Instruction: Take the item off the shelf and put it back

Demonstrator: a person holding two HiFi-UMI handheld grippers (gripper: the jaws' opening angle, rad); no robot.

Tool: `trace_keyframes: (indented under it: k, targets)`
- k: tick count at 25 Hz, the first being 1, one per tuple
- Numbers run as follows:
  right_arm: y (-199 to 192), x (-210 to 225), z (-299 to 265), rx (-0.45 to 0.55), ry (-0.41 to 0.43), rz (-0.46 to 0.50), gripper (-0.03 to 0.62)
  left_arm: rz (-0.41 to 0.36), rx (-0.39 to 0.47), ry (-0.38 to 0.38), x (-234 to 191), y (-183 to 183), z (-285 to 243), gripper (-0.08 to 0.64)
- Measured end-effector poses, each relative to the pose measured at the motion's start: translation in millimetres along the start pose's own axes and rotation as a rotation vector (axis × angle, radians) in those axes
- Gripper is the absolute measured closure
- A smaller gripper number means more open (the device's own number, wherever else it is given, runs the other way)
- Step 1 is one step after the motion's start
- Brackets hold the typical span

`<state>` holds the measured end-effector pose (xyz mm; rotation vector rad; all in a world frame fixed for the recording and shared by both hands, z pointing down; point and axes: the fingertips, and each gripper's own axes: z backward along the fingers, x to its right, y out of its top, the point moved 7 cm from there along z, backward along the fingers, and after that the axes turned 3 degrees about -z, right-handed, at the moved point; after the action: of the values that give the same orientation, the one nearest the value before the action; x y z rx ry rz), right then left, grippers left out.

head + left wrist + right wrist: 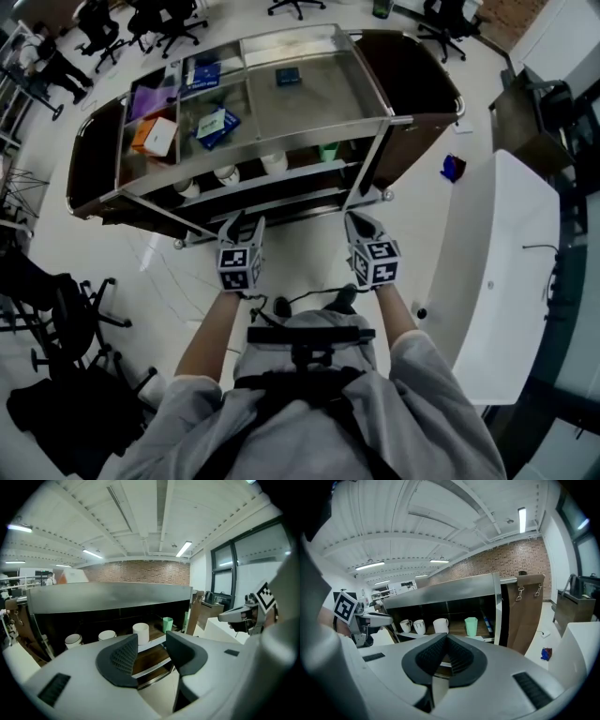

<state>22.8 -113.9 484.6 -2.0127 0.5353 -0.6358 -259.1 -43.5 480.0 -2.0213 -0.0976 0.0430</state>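
A steel cart (377, 89) stands before me. Its middle shelf holds white mugs (228, 173), a white cup (274, 162) and a green cup (328, 150). In the left gripper view the white cup (140, 632) and green cup (167, 623) lie beyond the jaws. My left gripper (242, 225) (152, 641) hangs in front of the shelf, open, nothing between its pads. My right gripper (361, 223) (446, 639) is beside it, shut and empty. The right gripper view shows the white cup (440, 625) and green cup (471, 626) well ahead.
The cart's top tray carries a blue box (217, 127), an orange-and-white box (157, 136), a purple item (150, 98) and a small blue item (288, 77). A white table (497, 272) stands at the right, a black chair (56, 309) at the left, and a blue object (453, 167) lies on the floor.
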Motion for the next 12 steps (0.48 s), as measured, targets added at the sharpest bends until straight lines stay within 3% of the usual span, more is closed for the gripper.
trace_keyframes:
  k: [6, 12]
  targets:
    - [-1.4, -15.1, -3.0, -0.017, 0.000, -0.004, 0.584, 0.065, 0.014, 0.055, -22.2, -11.4, 32.0, 0.551]
    - [-2.7, -31.4, -1.7, -0.013, 0.004, -0.008, 0.584, 0.117, -0.015, 0.078, -35.0, -29.2, 55.6, 0.554]
